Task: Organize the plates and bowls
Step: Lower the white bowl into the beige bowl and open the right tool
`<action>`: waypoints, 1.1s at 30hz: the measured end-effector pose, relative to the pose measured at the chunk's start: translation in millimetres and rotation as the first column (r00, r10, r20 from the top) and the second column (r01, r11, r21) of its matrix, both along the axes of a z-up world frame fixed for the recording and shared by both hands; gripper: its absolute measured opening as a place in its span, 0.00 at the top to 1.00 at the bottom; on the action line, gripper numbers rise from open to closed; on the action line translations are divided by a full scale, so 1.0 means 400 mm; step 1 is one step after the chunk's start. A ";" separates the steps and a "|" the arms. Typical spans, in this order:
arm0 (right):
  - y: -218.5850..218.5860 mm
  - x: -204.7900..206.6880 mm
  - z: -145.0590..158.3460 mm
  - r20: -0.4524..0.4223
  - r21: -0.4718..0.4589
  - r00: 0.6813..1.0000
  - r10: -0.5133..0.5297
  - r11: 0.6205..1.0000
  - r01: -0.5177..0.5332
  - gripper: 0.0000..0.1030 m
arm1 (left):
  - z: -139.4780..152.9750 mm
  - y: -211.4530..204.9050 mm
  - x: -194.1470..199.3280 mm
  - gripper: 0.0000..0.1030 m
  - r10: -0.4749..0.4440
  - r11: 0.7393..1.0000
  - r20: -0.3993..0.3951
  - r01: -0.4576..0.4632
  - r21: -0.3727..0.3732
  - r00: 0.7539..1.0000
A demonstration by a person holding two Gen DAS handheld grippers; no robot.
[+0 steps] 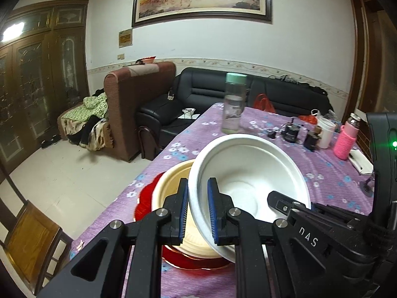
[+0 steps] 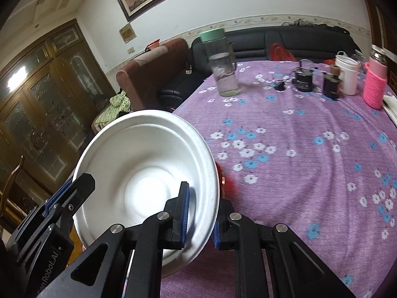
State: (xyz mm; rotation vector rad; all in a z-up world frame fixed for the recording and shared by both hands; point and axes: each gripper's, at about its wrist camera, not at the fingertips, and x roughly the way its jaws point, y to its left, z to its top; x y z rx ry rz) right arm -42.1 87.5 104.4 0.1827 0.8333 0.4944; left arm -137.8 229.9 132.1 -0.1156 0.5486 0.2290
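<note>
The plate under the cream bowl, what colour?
Red plate, clearest in the left wrist view.

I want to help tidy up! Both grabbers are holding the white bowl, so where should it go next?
Probably lower the white bowl into the cream bowl on the red plate. Left gripper and right gripper both pinch its rim, tilted just above.

"nAS" on right hand-held gripper (image 1: 285, 204)
</note>
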 end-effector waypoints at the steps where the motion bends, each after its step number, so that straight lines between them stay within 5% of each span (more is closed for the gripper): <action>1: 0.010 0.006 -0.003 -0.002 -0.005 1.000 0.006 1.000 -0.006 0.83 | -0.004 0.012 0.003 0.86 0.005 1.000 -0.004 -0.005 -0.007 1.000; 18: 0.128 0.103 -0.077 -0.056 -0.091 0.996 0.068 0.993 -0.073 0.84 | -0.051 0.126 0.062 0.83 0.099 0.994 -0.056 -0.102 -0.048 0.993; 25: 0.151 0.099 -0.071 -0.012 -0.137 0.998 0.064 0.989 -0.065 0.82 | -0.033 0.176 0.029 0.50 0.158 0.983 -0.003 -0.157 -0.097 0.987; 27: 0.159 0.094 -0.064 0.016 -0.159 0.998 0.069 0.985 -0.065 0.72 | -0.028 0.182 0.025 0.47 0.168 0.981 0.007 -0.166 -0.102 0.986; 29: 0.166 0.087 -0.053 0.059 -0.186 0.996 0.071 0.981 -0.059 0.47 | -0.025 0.186 0.024 0.37 0.173 0.980 0.011 -0.171 -0.101 0.985; 33: 0.160 0.076 -0.024 0.146 -0.197 0.988 0.053 0.980 -0.023 0.29 | -0.018 0.179 0.025 0.30 0.184 0.981 0.029 -0.182 -0.074 0.982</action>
